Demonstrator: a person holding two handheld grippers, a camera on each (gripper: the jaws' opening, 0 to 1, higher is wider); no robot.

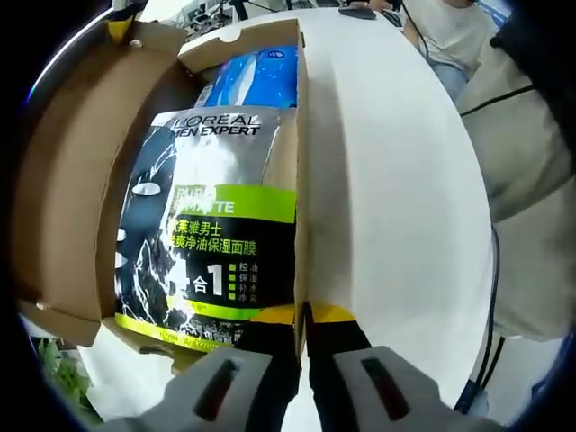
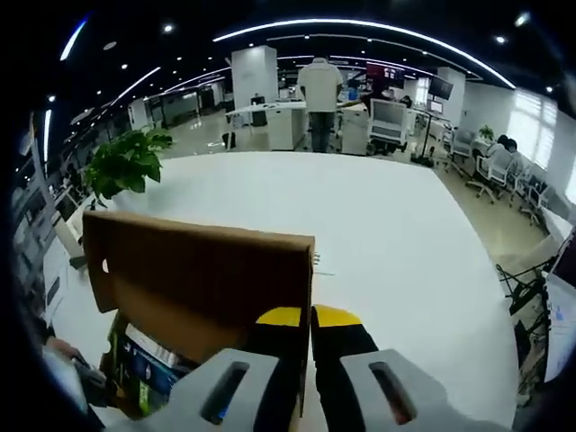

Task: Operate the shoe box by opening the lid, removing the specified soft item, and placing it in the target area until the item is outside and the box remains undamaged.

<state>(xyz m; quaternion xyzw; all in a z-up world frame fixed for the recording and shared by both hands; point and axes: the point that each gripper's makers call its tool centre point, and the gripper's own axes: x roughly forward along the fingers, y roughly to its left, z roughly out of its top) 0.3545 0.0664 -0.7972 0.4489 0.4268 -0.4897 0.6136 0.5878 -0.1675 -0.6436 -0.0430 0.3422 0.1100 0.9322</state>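
Note:
An open brown cardboard shoe box (image 1: 67, 207) lies on a white table (image 1: 396, 207). Inside lies a soft black and green L'Oreal Men Expert pack (image 1: 211, 243), with a blue pack (image 1: 256, 79) beyond it. My left gripper (image 1: 304, 317) is shut on the box's right side wall (image 1: 300, 180), and the wall's edge runs between its yellow tips. In the right gripper view, my right gripper (image 2: 311, 317) is shut on the edge of the raised lid (image 2: 198, 279). Below the lid, packs (image 2: 144, 369) show at the lower left.
The white table (image 2: 360, 216) stretches wide past the box. A green plant (image 2: 126, 162) stands at its left edge. A person (image 2: 321, 85) stands by desks far behind. A seated person (image 1: 450, 36) is near the table's far side.

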